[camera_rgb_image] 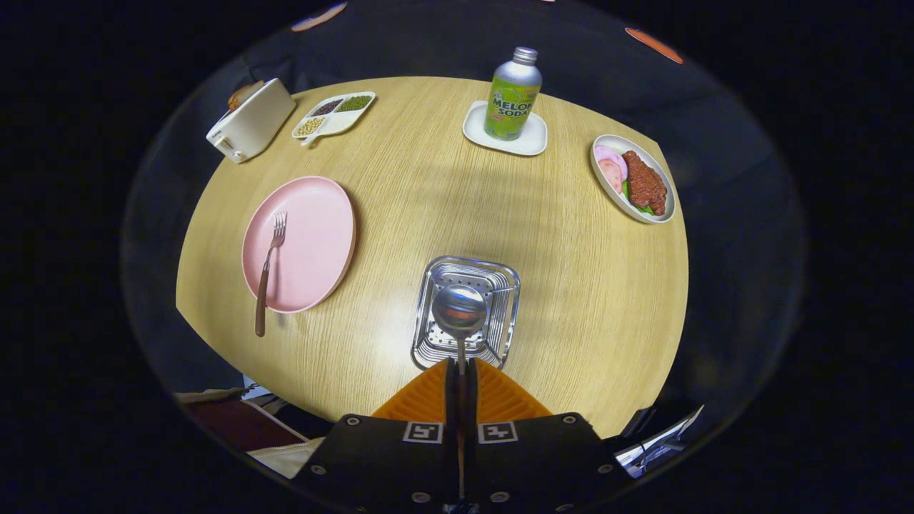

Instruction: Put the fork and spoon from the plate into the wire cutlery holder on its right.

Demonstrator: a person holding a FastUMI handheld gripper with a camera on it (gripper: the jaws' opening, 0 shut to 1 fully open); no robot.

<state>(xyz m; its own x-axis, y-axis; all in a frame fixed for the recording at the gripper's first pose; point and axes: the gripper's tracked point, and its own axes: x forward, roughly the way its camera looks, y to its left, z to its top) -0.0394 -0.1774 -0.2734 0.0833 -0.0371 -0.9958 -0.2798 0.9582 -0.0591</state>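
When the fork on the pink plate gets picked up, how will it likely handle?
The fork looks stiff and light. Its handle overhangs the pink plate rim, so pressing there may tip it. The gripper is shut on the spoon.

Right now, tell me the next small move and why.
Probably lower the spoon bowl-first into the wire cutlery holder, then open. The gripper is shut on its handle with the bowl directly over the holder's opening. The fork lies on the pink plate.
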